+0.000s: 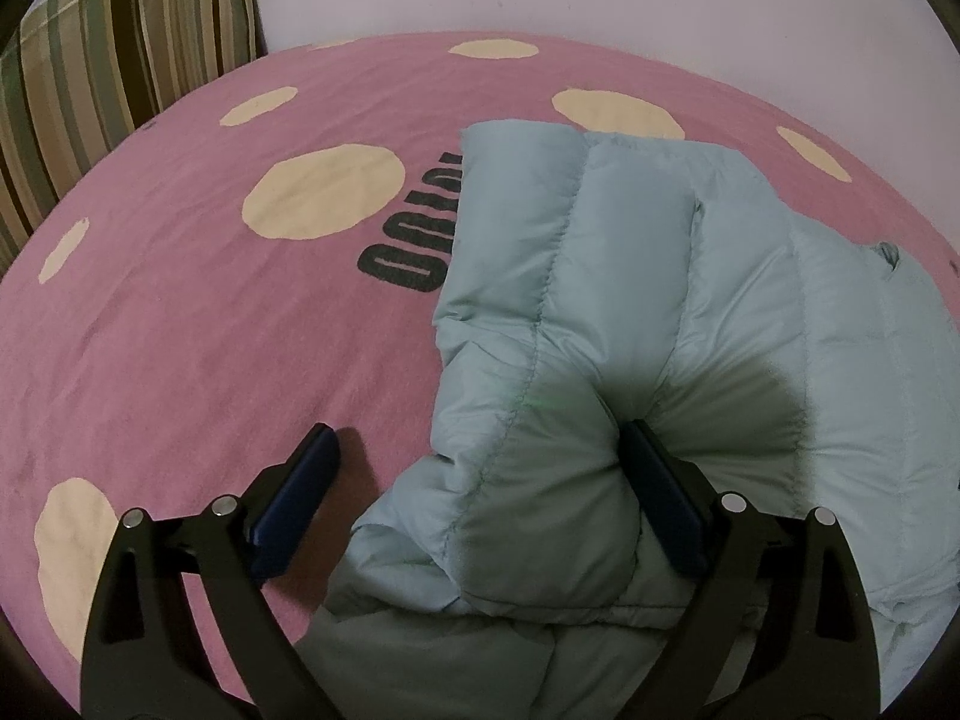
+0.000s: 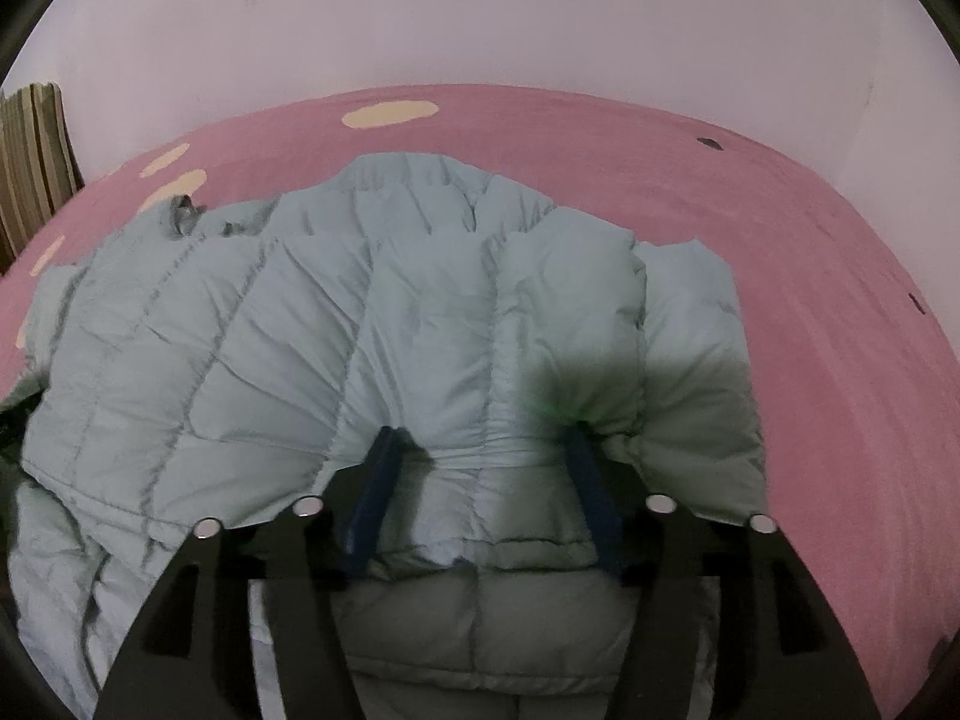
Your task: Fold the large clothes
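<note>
Both tools, left (image 1: pixel 480 480) and right (image 2: pixel 480 462), gape astride puffy jacket (image 2: pixel 360 312) (pink sheet (image 1: pixel 180 330) beneath).

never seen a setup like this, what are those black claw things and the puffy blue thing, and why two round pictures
Each round picture comes from a fisheye camera on a handheld two-finger gripper, looking along its fingers; a person holds one in each hand.

Left wrist view: the left gripper is open, one blue pad pressing the pale blue quilted puffer jacket, the other over the pink bedsheet with cream spots.

Right wrist view: the right gripper has jacket fabric bunched between its fingers; a firm clamp isn't certain.

A striped pillow stands behind.
</note>
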Action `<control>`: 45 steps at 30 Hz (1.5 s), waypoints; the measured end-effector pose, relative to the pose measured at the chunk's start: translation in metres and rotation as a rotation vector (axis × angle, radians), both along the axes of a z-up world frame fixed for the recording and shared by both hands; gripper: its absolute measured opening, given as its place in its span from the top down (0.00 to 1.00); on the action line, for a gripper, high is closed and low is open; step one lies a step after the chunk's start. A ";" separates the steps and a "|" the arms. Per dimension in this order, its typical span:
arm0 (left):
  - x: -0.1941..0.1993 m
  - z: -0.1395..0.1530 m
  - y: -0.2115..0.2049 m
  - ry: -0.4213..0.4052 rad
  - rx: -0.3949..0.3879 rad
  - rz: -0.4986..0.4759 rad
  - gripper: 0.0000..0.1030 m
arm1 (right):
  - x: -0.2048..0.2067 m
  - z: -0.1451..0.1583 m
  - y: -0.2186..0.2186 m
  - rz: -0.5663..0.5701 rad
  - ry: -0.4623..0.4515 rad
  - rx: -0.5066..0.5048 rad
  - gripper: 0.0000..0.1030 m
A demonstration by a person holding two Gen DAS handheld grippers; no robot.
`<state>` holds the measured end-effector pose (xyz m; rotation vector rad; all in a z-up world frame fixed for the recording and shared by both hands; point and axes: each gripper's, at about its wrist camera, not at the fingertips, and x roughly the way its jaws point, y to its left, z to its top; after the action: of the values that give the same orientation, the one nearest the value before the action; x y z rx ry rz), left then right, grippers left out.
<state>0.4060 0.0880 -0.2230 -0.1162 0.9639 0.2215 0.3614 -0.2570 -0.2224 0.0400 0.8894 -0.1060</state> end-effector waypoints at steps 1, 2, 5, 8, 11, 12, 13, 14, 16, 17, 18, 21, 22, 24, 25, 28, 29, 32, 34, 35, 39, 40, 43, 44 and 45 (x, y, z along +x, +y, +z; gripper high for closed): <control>0.000 0.001 0.001 -0.001 -0.007 0.001 0.08 | -0.001 0.003 0.001 -0.005 -0.005 -0.005 0.30; 0.000 0.003 0.002 0.003 -0.014 0.002 0.08 | -0.003 0.006 0.002 -0.011 -0.014 -0.013 0.26; -0.003 0.008 0.002 0.009 -0.035 -0.002 0.08 | -0.011 0.019 0.001 -0.019 -0.038 -0.014 0.25; -0.012 0.015 0.002 -0.003 -0.058 -0.011 0.08 | -0.022 0.029 0.002 -0.022 -0.055 -0.019 0.25; -0.023 0.024 -0.001 -0.019 -0.069 -0.026 0.08 | -0.036 0.038 0.001 -0.021 -0.064 -0.013 0.25; -0.028 0.029 -0.003 -0.026 -0.070 -0.035 0.08 | -0.041 0.040 0.001 -0.024 -0.067 -0.011 0.25; -0.033 0.033 -0.005 -0.034 -0.069 -0.043 0.08 | -0.047 0.043 -0.001 -0.029 -0.070 -0.009 0.25; -0.037 0.037 -0.007 -0.041 -0.069 -0.051 0.08 | -0.053 0.045 -0.003 -0.033 -0.071 -0.003 0.25; -0.051 0.046 -0.010 -0.054 -0.073 -0.073 0.08 | -0.065 0.048 -0.005 -0.041 -0.071 0.010 0.25; -0.059 0.051 -0.011 -0.061 -0.075 -0.080 0.08 | -0.074 0.050 -0.008 -0.047 -0.072 0.014 0.25; -0.066 0.054 -0.011 -0.066 -0.076 -0.084 0.08 | -0.082 0.051 -0.009 -0.052 -0.074 0.015 0.25; -0.091 0.063 -0.010 -0.079 -0.083 -0.093 0.08 | -0.106 0.054 -0.015 -0.063 -0.081 0.023 0.25; -0.097 0.064 -0.008 -0.080 -0.084 -0.095 0.08 | -0.116 0.054 -0.017 -0.068 -0.079 0.026 0.25; -0.115 0.067 -0.004 -0.082 -0.088 -0.096 0.08 | -0.133 0.053 -0.021 -0.073 -0.074 0.038 0.25; -0.123 0.068 -0.003 -0.083 -0.092 -0.097 0.08 | -0.144 0.052 -0.024 -0.077 -0.071 0.047 0.25; -0.154 0.070 0.008 -0.087 -0.100 -0.097 0.08 | -0.168 0.049 -0.030 -0.087 -0.059 0.061 0.25; -0.164 0.071 0.012 -0.086 -0.102 -0.097 0.08 | -0.179 0.048 -0.032 -0.092 -0.054 0.070 0.25; -0.195 0.071 0.025 -0.092 -0.098 -0.087 0.08 | -0.206 0.044 -0.037 -0.100 -0.037 0.091 0.25; -0.214 0.070 0.033 -0.090 -0.101 -0.078 0.08 | -0.225 0.042 -0.040 -0.102 -0.032 0.109 0.25; -0.225 0.070 0.037 -0.091 -0.114 -0.075 0.08 | -0.235 0.041 -0.041 -0.103 -0.030 0.120 0.25; -0.263 0.063 0.048 -0.071 -0.144 -0.091 0.08 | -0.266 0.039 -0.046 -0.106 -0.026 0.171 0.25; -0.270 0.061 0.049 -0.064 -0.151 -0.096 0.08 | -0.273 0.038 -0.047 -0.106 -0.023 0.181 0.25; -0.289 0.054 0.053 -0.039 -0.185 -0.114 0.08 | -0.289 0.037 -0.045 -0.091 -0.020 0.198 0.25; -0.294 0.051 0.054 -0.032 -0.191 -0.118 0.08 | -0.294 0.035 -0.044 -0.086 -0.017 0.197 0.25; -0.297 0.050 0.056 -0.030 -0.193 -0.120 0.08 | -0.297 0.034 -0.043 -0.083 -0.014 0.197 0.25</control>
<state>0.1086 0.1437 -0.1734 -0.2376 0.9581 0.0155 0.0643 -0.3003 -0.1884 0.2617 0.8821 -0.0955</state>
